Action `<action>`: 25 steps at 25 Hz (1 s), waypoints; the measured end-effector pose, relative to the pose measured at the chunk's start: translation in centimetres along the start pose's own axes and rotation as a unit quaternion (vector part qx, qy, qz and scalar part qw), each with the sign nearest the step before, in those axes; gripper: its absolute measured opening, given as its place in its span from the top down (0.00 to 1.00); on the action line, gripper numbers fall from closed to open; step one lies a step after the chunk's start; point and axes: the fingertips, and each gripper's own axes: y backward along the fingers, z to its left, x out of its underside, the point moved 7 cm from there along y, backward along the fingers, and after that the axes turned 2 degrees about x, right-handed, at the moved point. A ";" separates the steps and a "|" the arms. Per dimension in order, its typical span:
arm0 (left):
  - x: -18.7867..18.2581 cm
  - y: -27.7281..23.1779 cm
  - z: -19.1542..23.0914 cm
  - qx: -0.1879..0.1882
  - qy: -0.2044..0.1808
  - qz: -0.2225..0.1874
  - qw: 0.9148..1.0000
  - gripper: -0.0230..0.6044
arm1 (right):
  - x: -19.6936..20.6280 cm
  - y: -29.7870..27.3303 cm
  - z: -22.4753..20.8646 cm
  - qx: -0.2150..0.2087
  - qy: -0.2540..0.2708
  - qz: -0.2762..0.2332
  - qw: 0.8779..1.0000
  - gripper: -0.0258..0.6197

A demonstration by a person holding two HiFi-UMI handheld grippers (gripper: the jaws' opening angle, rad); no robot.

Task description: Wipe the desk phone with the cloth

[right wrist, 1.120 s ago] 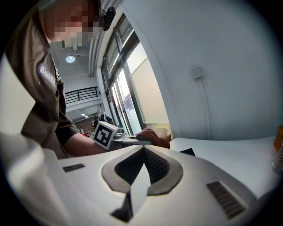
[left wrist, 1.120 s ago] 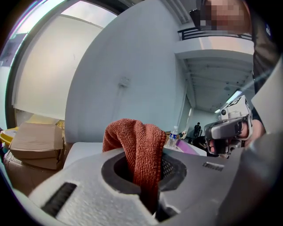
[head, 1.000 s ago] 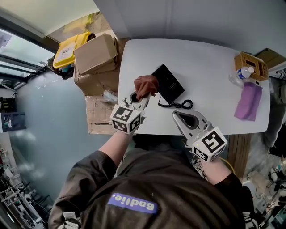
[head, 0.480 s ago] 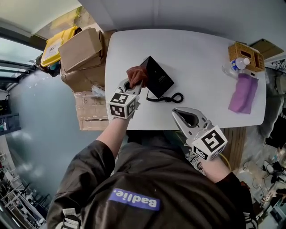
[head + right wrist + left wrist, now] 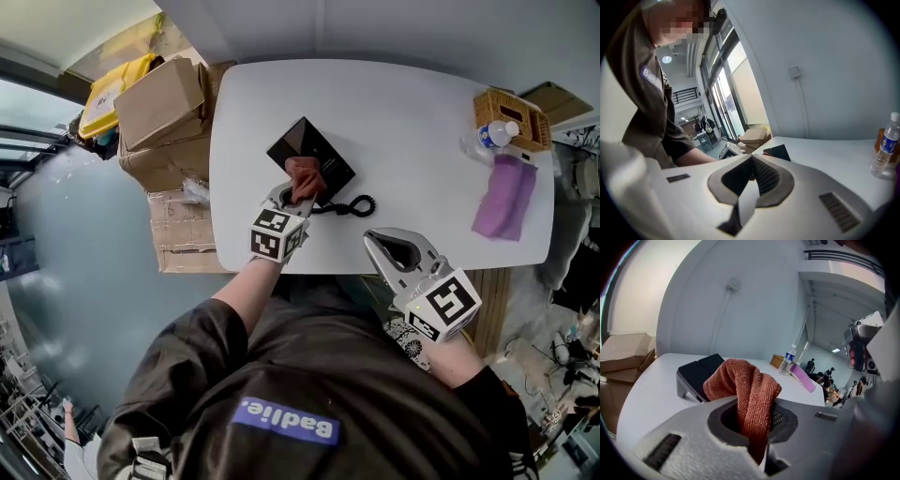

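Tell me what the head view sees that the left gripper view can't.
Only the head view shows the black-and-white marker cube, the curly black phone cord and the yellow box. Only the left gripper view shows a white wall fitting and faraway people. Both show the left gripper pinching the rust-red fuzzy cloth, the black desk phone, the clear water bottle and the purple cloth.

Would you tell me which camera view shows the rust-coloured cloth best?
The left gripper view: the cloth fills the centre, clamped between the jaws, its weave plain. The head view shows it only as a small bunch on the phone's near edge. The right gripper view barely shows it, if at all.
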 end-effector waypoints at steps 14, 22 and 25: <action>0.6 0.0 -3.5 0.033 -0.014 0.044 0.998 0.90 | 0.2 1.5 -1.1 0.007 -0.016 -0.026 1.000 0.92; -7.1 1.4 2.5 -0.049 -0.024 -0.005 0.999 0.90 | -1.1 1.8 -2.4 0.006 -0.013 -0.051 0.999 0.92; -7.7 0.9 3.9 -0.067 -0.004 -0.003 0.998 0.90 | -1.1 2.2 -3.1 0.010 -0.015 -0.048 0.999 0.92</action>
